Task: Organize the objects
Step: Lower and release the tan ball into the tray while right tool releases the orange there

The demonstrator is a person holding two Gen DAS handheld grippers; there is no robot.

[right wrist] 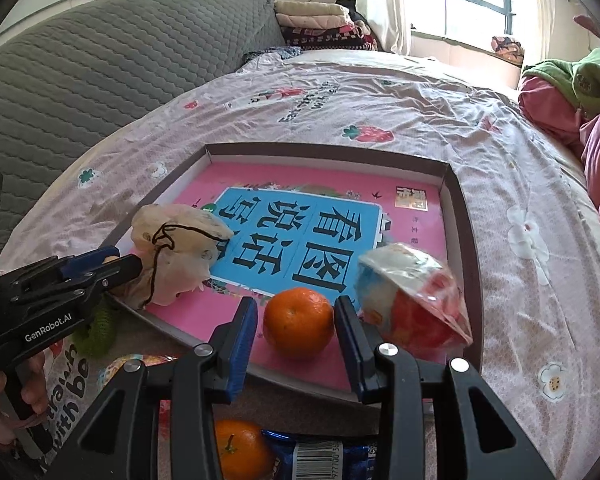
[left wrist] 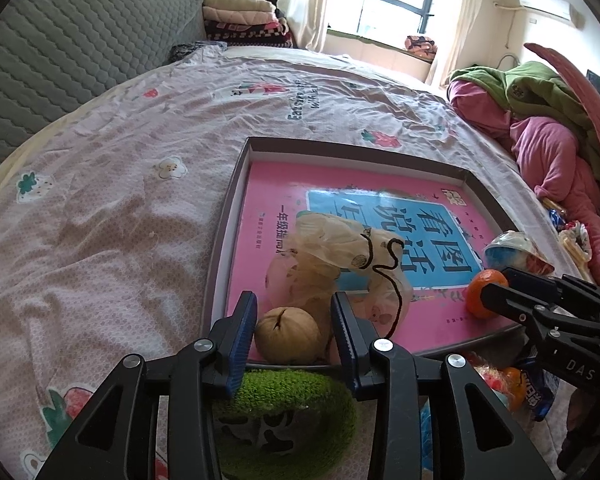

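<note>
A shallow grey box lid (left wrist: 236, 184) (right wrist: 456, 184) lies on the bed with a pink book inside it. My left gripper (left wrist: 294, 320) stands around a beige walnut (left wrist: 289, 335) at the box's near left edge, with small gaps to both fingers. Behind it lies a sheer drawstring pouch (left wrist: 340, 252) (right wrist: 180, 240). My right gripper (right wrist: 296, 322) stands around an orange tangerine (right wrist: 299, 322) (left wrist: 480, 292) in the box, with gaps beside it. A clear snack packet (right wrist: 416, 300) (left wrist: 516, 248) lies right of it.
A green knitted item (left wrist: 292, 408) lies below the left gripper outside the box. A second tangerine (right wrist: 240, 448) and a blue wrapper (right wrist: 320, 456) lie near the front edge. Pink and green clothes (left wrist: 540, 128) pile up at the right. A grey headboard (right wrist: 100, 64) is far left.
</note>
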